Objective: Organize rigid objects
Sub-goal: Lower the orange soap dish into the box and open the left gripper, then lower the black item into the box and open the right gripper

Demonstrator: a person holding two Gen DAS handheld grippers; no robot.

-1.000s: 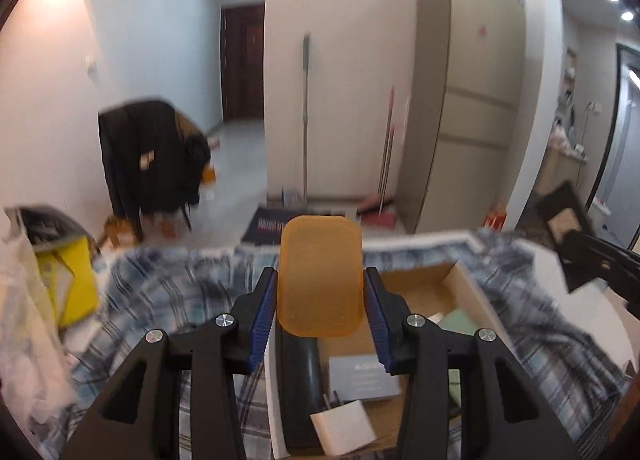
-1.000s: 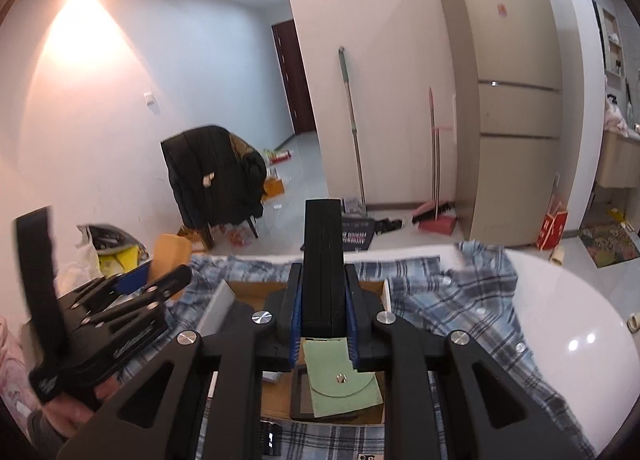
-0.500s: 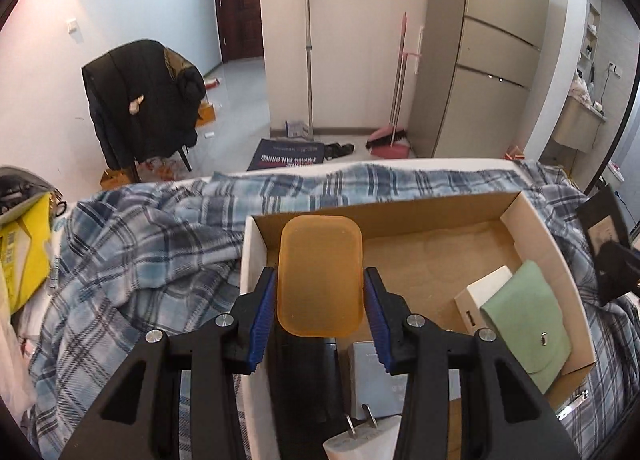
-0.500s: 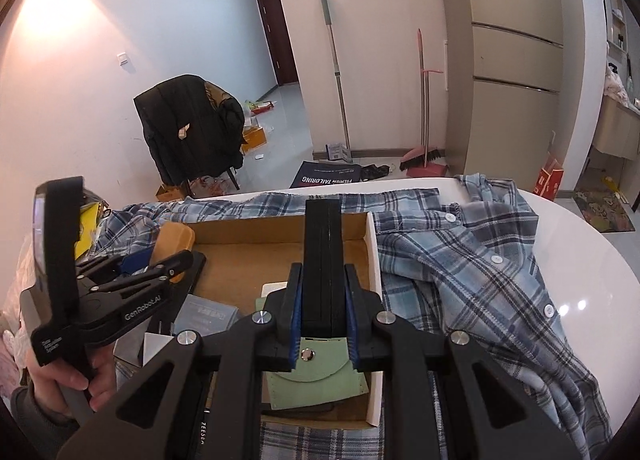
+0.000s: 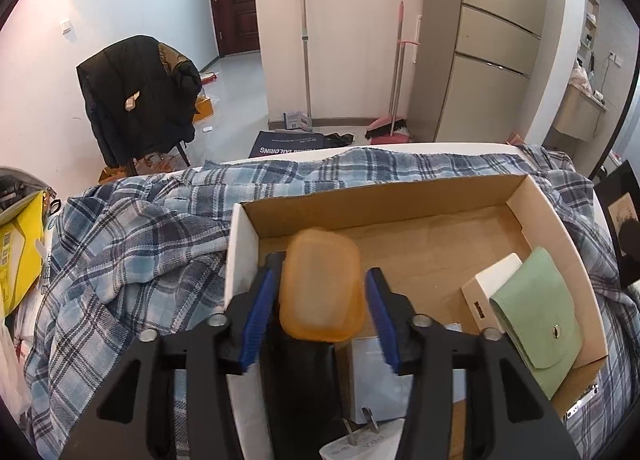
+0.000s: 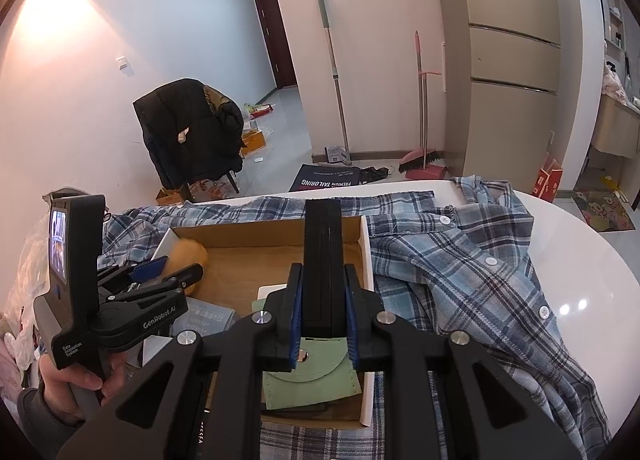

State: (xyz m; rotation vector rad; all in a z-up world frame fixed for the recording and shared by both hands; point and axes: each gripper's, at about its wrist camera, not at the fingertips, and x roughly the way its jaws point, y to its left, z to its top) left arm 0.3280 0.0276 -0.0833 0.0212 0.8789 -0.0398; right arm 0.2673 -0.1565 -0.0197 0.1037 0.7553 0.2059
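Observation:
An open cardboard box (image 5: 380, 196) lies on a plaid shirt. My left gripper (image 5: 324, 266) hovers over the box's left end, and its jaws are opening. A translucent orange case (image 5: 320, 288) sits blurred between the blue pads, with a slim gap on each side. My right gripper (image 6: 323, 272) is shut on a flat black case (image 6: 322, 240) above the box's right end (image 6: 366, 260). In the box lie a green snap pouch (image 5: 536, 308), a white box (image 5: 492, 284), a pale booklet (image 5: 372, 380) and a white plug (image 5: 360, 444). The right wrist view also shows the left gripper (image 6: 160, 272) and the orange case (image 6: 188, 256).
The plaid shirt (image 6: 460, 260) spreads over a white round table (image 6: 580, 260) around the box. A yellow bag (image 5: 20, 252) stands at the left. Beyond the table are a chair with a black jacket (image 5: 140, 100), a broom and a tall cabinet.
Both grippers have come down over the box. The left pads have spread apart, and the orange case, gripped upright before, now sits lower and loose between them. The right grip is unchanged.

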